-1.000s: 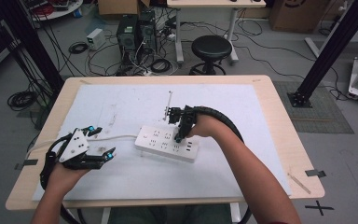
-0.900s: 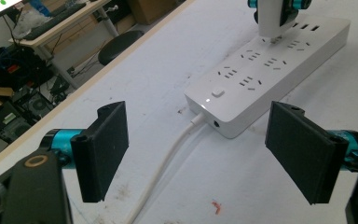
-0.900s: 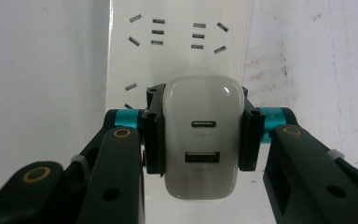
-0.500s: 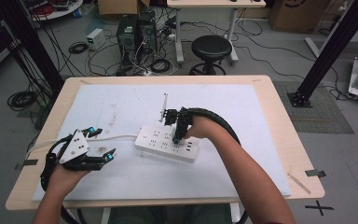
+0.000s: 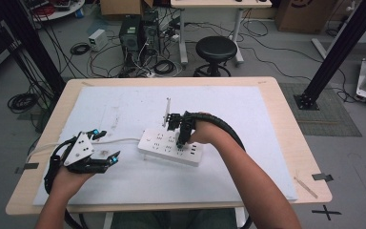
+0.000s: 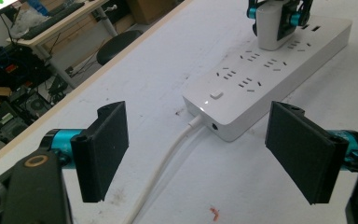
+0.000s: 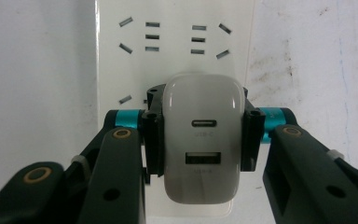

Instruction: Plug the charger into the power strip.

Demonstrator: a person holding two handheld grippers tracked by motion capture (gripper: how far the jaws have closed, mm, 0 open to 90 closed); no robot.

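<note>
A white power strip (image 5: pixel 170 147) lies on the white mat in the middle of the table, its white cord (image 5: pixel 119 141) running left. In the right gripper view a white USB charger (image 7: pixel 202 144) sits between the jaws, over the strip (image 7: pixel 172 42); my right gripper (image 7: pixel 201 140) is shut on it. From above, the right gripper (image 5: pixel 182 137) points down onto the strip. The left gripper view looks at the strip's switch end (image 6: pixel 261 79) with the charger (image 6: pixel 270 28) standing on it farther off. My left gripper (image 5: pixel 107 160) rests on the mat left of the strip, open and holding nothing (image 6: pixel 205 161).
The white mat (image 5: pixel 124 107) covers most of the wooden table (image 5: pixel 286 119). A thin upright piece (image 5: pixel 167 107) stands just behind the right hand. A stool (image 5: pixel 215 50), computer cases and cables lie on the floor beyond the far edge.
The right hand with the charger has shifted slightly over the strip. The left gripper has stayed where it was.
</note>
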